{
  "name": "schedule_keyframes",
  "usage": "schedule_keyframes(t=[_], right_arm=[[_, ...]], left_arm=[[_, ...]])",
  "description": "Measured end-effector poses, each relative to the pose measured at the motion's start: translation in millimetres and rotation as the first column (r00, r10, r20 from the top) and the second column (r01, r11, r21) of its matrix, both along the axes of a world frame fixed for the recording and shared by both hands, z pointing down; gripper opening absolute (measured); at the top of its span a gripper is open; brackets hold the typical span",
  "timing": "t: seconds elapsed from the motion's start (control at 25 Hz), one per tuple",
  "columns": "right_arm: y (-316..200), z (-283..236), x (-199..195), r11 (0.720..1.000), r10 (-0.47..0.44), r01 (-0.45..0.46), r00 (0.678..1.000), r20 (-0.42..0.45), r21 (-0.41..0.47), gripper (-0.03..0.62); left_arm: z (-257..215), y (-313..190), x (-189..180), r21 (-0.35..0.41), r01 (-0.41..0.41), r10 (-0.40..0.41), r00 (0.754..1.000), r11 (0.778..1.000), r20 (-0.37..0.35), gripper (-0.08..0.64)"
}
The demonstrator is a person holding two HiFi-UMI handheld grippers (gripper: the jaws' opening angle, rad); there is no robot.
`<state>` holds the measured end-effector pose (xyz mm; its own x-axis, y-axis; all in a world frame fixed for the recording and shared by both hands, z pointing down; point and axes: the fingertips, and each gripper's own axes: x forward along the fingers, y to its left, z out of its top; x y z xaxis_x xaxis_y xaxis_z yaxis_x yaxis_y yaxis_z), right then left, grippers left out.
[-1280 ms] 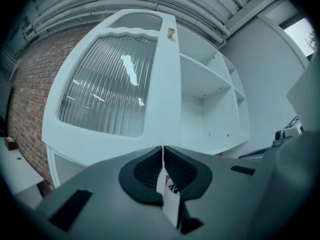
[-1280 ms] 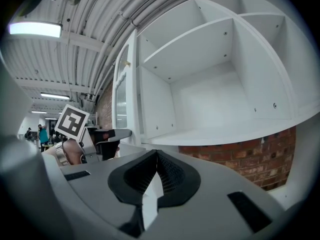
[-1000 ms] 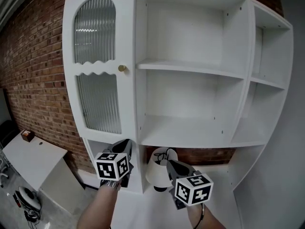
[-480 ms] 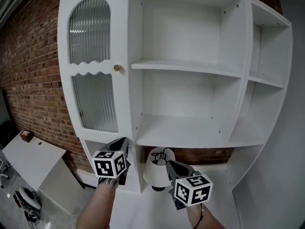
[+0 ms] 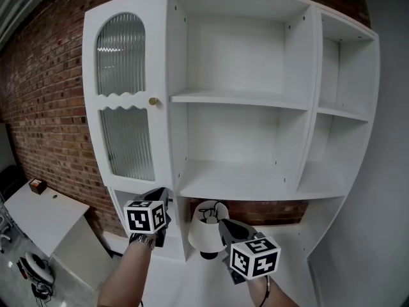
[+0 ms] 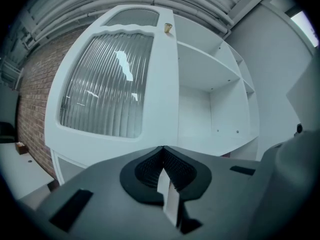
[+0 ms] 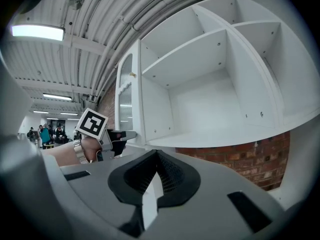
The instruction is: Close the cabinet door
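Note:
The white cabinet (image 5: 307, 107) has open shelves and, on its left, a door (image 5: 128, 107) with ribbed glass panes and a small brass knob (image 5: 152, 101). The door lies about in line with the cabinet's front. My left gripper (image 5: 163, 197) is shut and empty, level, just below the door's bottom edge; the door (image 6: 115, 79) and knob (image 6: 168, 28) rise above its jaws. My right gripper (image 5: 222, 224) is also shut and empty, lower and to the right, under the bottom shelf. In the right gripper view the left gripper (image 7: 122, 135) shows by the door's edge (image 7: 131, 101).
A white lampshade-like thing (image 5: 203, 234) with a black cord stands between the grippers in the recess under the shelves. A brick wall (image 5: 45, 107) runs left. A low white table (image 5: 45, 213) bears a small brown box (image 5: 37, 185). A grey wall (image 5: 390, 171) closes the right.
The head view has shifted, so the cabinet sits lower and a little smaller in frame. The right gripper has crept slightly. The door and the left gripper stand as before.

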<state>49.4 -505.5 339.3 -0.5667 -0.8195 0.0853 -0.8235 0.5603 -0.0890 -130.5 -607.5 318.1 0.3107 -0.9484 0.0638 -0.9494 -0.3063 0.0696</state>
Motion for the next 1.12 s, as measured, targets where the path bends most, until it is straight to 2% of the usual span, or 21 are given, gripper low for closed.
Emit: schedule_keyframes(t=[0.2,0.48,0.88,1.12], right_arm=[[13,-8,1,0.999,-0.037,0.037,0.999,-0.003,0.012,0.026],[32,-6,-19,0.988,-0.154,0.154,0.988,-0.002,0.013,0.026],[66,11,-52,0.935,-0.354,0.354,0.935,-0.003,-0.003,0.026],[92,21,-75,0.91,-0.414,0.414,0.91,0.004,-0.012,0.026]], left_arm=[[-3,26,0,0.009,0.026,-0.025,1.0,1.0,-0.018,0.009],[0,97,-9,0.026,0.105,-0.104,0.994,0.994,-0.043,0.009],[14,211,-18,0.032,0.276,-0.275,0.961,0.961,-0.024,0.009],[34,263,-26,0.006,0.329,-0.329,0.944,0.944,-0.036,0.009]])
